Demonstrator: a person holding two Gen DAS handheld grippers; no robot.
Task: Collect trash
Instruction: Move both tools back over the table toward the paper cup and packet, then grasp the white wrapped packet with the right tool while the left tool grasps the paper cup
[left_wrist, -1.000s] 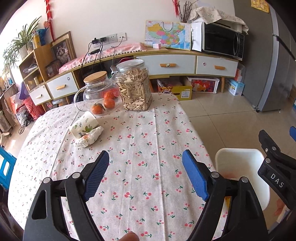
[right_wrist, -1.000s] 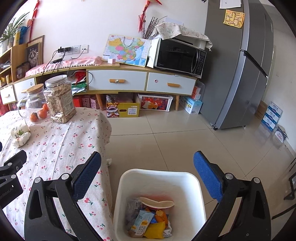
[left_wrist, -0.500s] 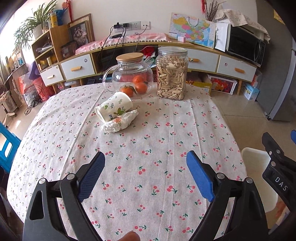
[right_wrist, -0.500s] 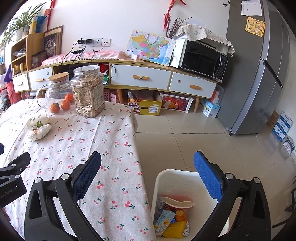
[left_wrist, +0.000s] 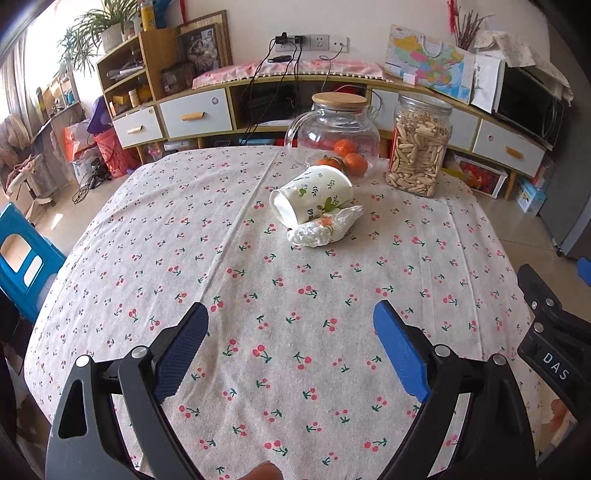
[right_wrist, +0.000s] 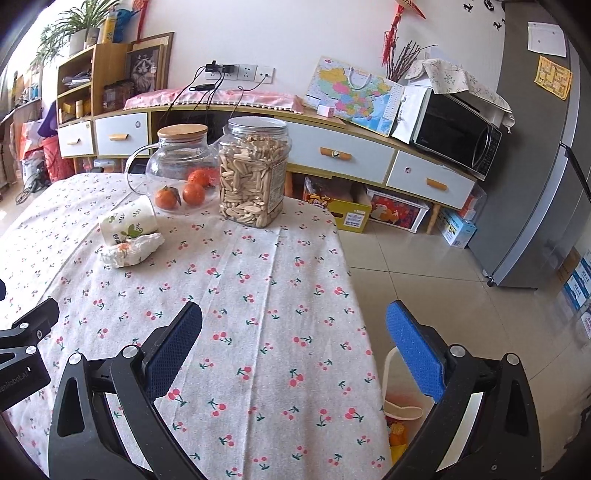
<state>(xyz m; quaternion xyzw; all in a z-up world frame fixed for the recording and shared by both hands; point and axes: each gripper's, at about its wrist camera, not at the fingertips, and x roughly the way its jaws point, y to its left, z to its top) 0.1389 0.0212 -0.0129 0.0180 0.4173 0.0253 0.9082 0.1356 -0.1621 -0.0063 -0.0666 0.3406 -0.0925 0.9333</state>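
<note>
A crumpled white wrapper (left_wrist: 323, 229) lies on the cherry-print tablecloth (left_wrist: 258, 280), touching a floral paper cup (left_wrist: 312, 194) that is tipped on its side. My left gripper (left_wrist: 290, 314) hovers over the near part of the table, open and holding nothing, well short of the wrapper. My right gripper (right_wrist: 295, 312) is also open and holding nothing, above the table's right edge. From there the wrapper (right_wrist: 131, 249) and cup (right_wrist: 127, 223) sit far to the left. The white bin (right_wrist: 391, 373) with trash inside shows on the floor at lower right.
A glass jug (left_wrist: 334, 133) with oranges and a clear jar (left_wrist: 419, 147) of pale snacks stand behind the cup. A blue stool (left_wrist: 26, 258) is left of the table. A long sideboard (right_wrist: 332, 147) and a fridge (right_wrist: 535, 166) line the far side.
Both grippers swung left, away from the bin and over the table. The cup and wrapper now lie nearer the middle of the left view. The left jaws spread a little wider.
</note>
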